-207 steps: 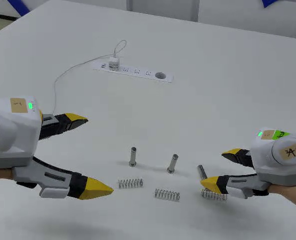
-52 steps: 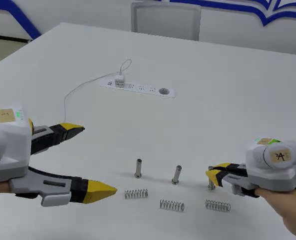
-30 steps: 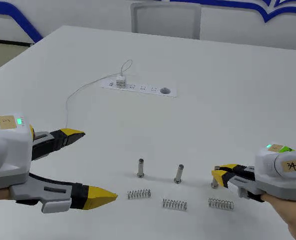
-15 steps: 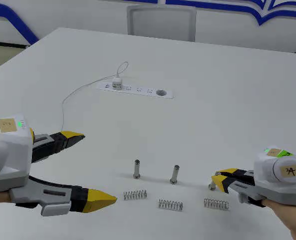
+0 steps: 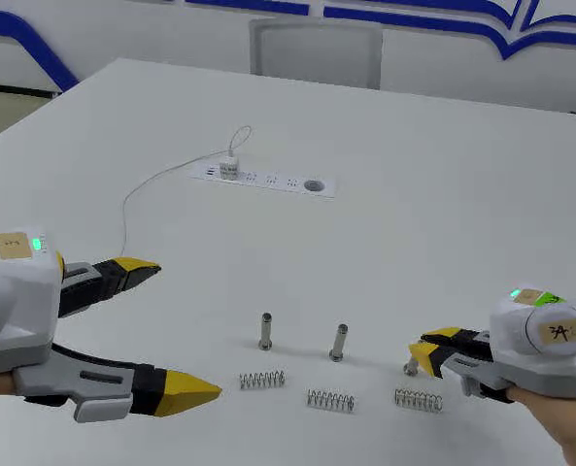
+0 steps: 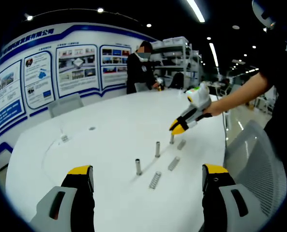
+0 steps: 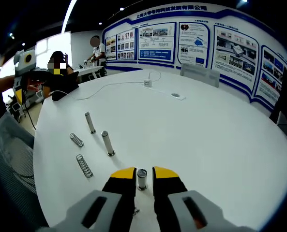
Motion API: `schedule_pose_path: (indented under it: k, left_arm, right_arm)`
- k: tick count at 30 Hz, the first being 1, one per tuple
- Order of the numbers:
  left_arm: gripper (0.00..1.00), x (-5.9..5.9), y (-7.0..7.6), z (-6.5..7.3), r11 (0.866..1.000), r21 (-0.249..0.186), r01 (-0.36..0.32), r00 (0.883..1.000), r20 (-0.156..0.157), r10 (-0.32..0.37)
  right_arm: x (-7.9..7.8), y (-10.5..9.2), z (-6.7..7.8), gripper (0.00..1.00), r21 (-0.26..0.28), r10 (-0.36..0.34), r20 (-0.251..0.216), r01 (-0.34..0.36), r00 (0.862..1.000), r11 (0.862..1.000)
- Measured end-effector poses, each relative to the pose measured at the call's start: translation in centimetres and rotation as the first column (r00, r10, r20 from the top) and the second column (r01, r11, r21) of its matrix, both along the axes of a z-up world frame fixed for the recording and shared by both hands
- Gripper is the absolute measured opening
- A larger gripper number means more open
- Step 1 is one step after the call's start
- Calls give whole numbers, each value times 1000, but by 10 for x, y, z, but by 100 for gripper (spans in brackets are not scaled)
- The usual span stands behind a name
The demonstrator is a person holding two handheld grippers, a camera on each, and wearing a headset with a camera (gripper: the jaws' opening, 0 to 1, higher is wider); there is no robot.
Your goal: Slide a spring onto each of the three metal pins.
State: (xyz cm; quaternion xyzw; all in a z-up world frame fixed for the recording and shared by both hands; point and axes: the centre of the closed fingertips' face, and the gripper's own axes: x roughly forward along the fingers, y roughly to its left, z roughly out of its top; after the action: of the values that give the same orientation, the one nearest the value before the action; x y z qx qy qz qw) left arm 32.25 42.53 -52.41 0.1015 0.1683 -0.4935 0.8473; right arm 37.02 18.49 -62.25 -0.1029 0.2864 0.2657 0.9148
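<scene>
1. Left gripper (image 5: 186, 328) — jaws spread wide, held above the table (image 5: 443, 194), near the leftmost spring.
2. Left pin (image 5: 266, 330) and middle pin (image 5: 339, 342) upright; three springs (image 5: 329, 399) lying flat in a row just in front.
3. Right gripper (image 5: 429, 348) — jaws narrowed closely around the upright right pin (image 7: 142, 179); actual grip impossible to tell.

I count three metal pins (image 5: 265, 330) (image 5: 338, 342) (image 5: 411, 367), three springs (image 5: 261, 380) (image 5: 328, 399) (image 5: 417, 399) and one power strip (image 5: 263, 180) on my feed
</scene>
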Motion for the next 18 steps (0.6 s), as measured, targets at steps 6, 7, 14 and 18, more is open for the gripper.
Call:
schedule_pose_path:
  k: [6, 7, 14, 18]
  left_arm:
    - [95, 2, 0, 2, 1000, -8, -2, 1000, 9, 2]
    - [95, 2, 0, 1, 1000, -6, -1, 1000, 8, 1]
    - [95, 4, 2, -2, 1000, -10, -11, 1000, 6, 11]
    - [95, 5, 6, -4, 1000, -12, -19, 1000, 2, 19]
  right_arm:
    - [-4, -1, 7, 17, 6, 8, 5, -8, 1000, 1000]
    - [-5, -2, 8, 17, 3, 10, 5, -10, 1000, 1000]
    - [-17, -9, 8, 20, 34, 36, -30, -35, 999, 999]
    - [-28, -11, 0, 21, 12, 80, -56, -79, 995, 997]
